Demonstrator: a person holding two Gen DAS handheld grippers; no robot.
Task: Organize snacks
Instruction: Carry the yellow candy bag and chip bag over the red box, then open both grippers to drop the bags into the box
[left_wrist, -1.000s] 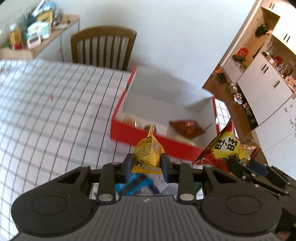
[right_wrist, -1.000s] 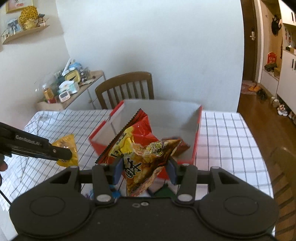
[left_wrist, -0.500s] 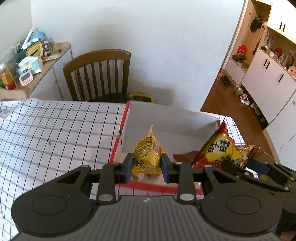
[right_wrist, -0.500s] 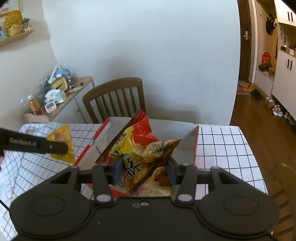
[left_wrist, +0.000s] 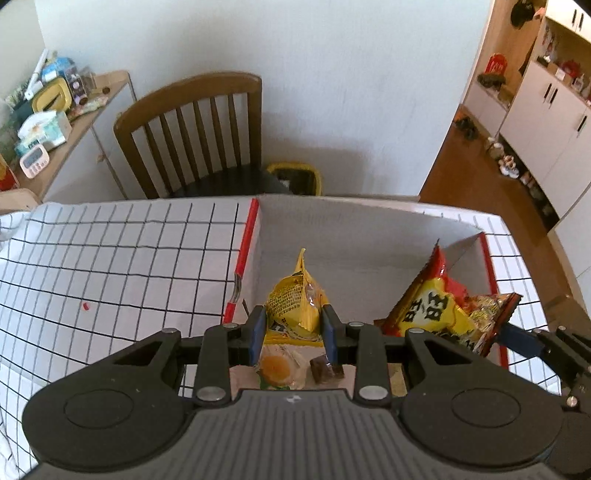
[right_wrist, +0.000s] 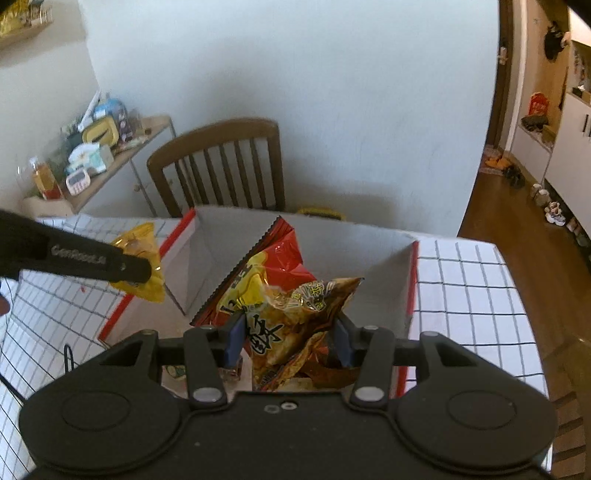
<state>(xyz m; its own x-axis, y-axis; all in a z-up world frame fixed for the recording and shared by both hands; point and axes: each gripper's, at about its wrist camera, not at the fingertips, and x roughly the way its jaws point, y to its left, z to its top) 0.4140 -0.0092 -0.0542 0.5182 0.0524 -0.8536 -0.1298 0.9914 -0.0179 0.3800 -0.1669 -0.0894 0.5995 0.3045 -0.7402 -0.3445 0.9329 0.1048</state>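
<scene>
Checked cloth covers the desk (left_wrist: 110, 266), and on it sits the red box (left_wrist: 246, 236) with pale inner walls, its far wall toward a wooden chair (left_wrist: 192, 129). My right hand-held gripper (right_wrist: 288, 341) is clamped on a bunch of bags: a red-and-yellow crisp bag (right_wrist: 269, 269) with a crumpled brown packet (right_wrist: 314, 306) pressed against it, both held over the box interior. I judge these light, soft and crinkly, likely slippery; a grip low on the gathered film suits them, with little squeeze to spare the contents. My left hand-held gripper (left_wrist: 293, 334) pinches a small yellow pouch (left_wrist: 295, 302) at its lower seam, top corner pointing up, over the box's left side. Both tools point forward and tilt down into the box, side by side. Small wrapped sweets (left_wrist: 280, 367) lie beneath the left fingers.
</scene>
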